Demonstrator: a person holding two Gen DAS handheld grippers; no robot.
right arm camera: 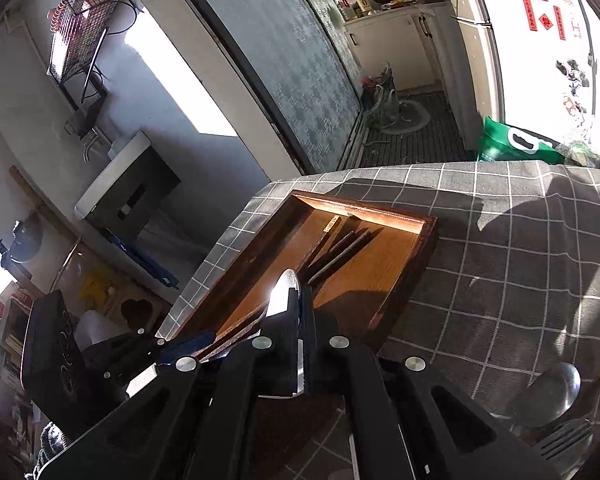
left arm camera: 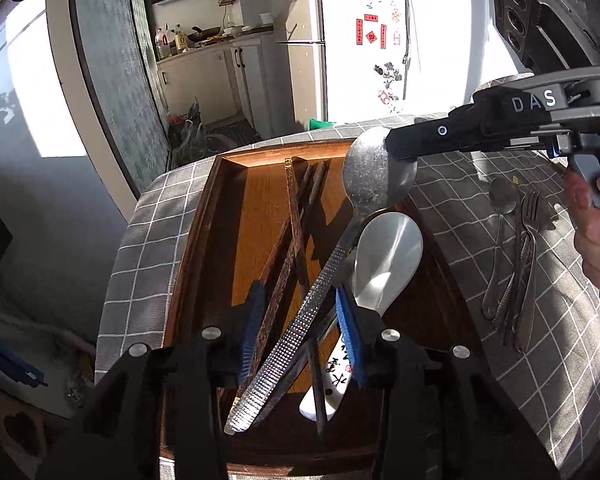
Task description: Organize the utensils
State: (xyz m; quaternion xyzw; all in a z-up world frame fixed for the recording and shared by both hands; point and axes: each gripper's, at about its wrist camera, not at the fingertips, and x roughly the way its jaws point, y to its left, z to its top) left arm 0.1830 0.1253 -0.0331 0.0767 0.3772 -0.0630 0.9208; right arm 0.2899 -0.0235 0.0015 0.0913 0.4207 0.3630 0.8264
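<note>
A wooden tray (left arm camera: 196,240) lies on the grey checked tablecloth. In it are several dark chopsticks (left arm camera: 296,208) and a white rice spoon (left arm camera: 384,256) with black characters on its handle. A large metal spoon (left arm camera: 364,184) with a dotted handle slants over the tray. My right gripper (left arm camera: 396,148) is shut on the edge of its bowl, which shows between the fingers as a bright blade (right arm camera: 284,292). My left gripper (left arm camera: 304,328) is open. Its blue pads (left arm camera: 350,336) stand on either side of the spoon's handle without pressing it.
On the cloth right of the tray lie a small spoon (left arm camera: 504,200) and several forks (left arm camera: 530,216). A hand (left arm camera: 596,232) holds the right gripper's grip. The table's far edge drops toward a green bag (right arm camera: 516,144) and the kitchen doorway. A fridge (left arm camera: 360,40) stands behind.
</note>
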